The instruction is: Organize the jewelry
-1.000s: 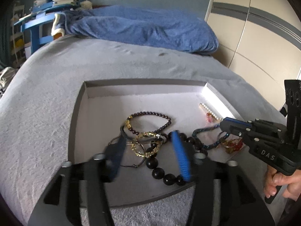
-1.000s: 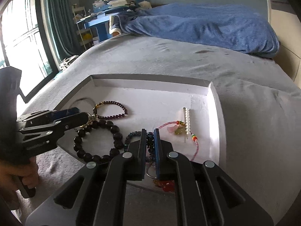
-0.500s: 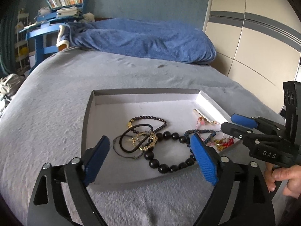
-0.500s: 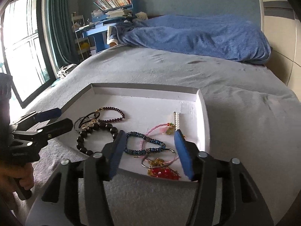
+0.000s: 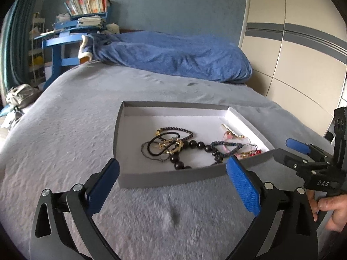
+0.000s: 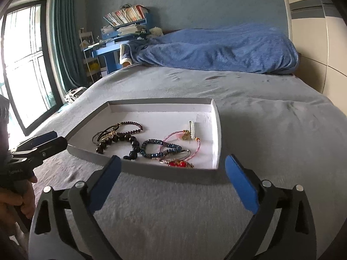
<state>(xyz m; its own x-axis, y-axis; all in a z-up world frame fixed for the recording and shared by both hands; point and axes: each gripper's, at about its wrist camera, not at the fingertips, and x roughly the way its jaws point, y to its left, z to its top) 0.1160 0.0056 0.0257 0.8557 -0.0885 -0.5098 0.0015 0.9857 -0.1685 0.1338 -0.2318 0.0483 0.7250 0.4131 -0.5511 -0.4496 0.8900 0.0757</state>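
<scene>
A shallow grey tray with a white inside lies on the grey bed. In it lie a large black bead bracelet, a dark purple bead bracelet, black cords with gold pieces, a blue braided bracelet, a pink cord bracelet, a pearl piece and a red charm. My left gripper is open and empty, in front of the tray. My right gripper is open and empty, also short of the tray.
A blue blanket is heaped at the far end of the bed. A blue desk with books stands at the back left. A cream wardrobe lines the right side. A window and curtain are on the left.
Both grippers have opened wide and pulled back out of the tray toward the near side of the bed. The jewelry stays in the tray.
</scene>
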